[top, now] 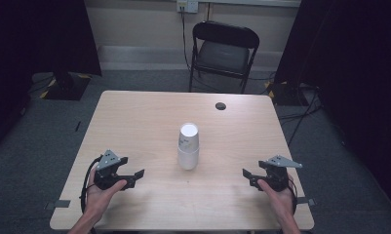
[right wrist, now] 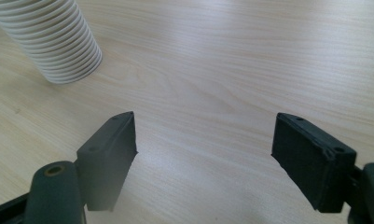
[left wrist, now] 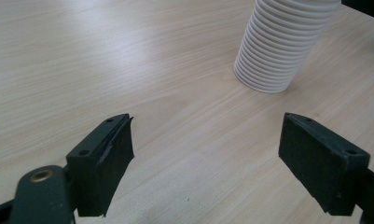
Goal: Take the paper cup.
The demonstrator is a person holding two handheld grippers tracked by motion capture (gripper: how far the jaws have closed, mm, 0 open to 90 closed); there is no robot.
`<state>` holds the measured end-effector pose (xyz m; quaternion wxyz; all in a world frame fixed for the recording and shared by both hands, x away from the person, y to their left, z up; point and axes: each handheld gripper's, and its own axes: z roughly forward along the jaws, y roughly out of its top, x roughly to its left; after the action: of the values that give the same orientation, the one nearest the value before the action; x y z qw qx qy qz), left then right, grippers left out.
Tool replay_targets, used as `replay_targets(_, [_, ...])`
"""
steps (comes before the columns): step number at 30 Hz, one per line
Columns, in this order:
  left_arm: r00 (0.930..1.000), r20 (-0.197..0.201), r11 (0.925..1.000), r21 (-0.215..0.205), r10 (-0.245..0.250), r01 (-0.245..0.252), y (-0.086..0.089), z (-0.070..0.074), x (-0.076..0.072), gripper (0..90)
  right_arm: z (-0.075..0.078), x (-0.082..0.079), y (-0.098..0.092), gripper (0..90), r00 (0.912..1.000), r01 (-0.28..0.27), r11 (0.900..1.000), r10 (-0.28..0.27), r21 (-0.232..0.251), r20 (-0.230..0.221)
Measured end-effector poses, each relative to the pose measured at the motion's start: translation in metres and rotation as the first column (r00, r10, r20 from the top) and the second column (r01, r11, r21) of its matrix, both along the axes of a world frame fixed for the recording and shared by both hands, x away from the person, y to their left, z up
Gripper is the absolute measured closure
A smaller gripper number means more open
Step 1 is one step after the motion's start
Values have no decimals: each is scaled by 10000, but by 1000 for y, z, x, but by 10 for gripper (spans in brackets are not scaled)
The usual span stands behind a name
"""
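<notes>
Stack of white cups [top: 188,146] upside down at table [top: 134,117] center. Left gripper [top: 134,176] at 8 o'clock, jaws apart, holding nothing. Right gripper [top: 248,176] at 4 o'clock, jaws apart, holding nothing.

Left gripper [top: 134,176]: black, two flat jaws, a grey three-cornered plate on top, a gold ring at one jaw's base, a black cable.
Right gripper [top: 247,176]: black, same plate, small screw holes.
Arms: bare, no sleeves.
</notes>
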<state>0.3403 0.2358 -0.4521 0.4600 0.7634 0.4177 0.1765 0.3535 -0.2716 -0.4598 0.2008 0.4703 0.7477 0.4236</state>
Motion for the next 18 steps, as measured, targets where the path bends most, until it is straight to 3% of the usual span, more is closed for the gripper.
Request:
replay_targets(15, [9997, 4, 9996, 116, -259, 259, -10, 4, 0, 214, -4, 2, 0, 214, 9998, -61, 10000, 60, -44, -172])
replay_targets(18, [9987, 114, 9987, 99, -498, 497, -14, 7, -3, 229, -3, 0, 2, 214, 9998, -123, 9999, 122, -59, -156])
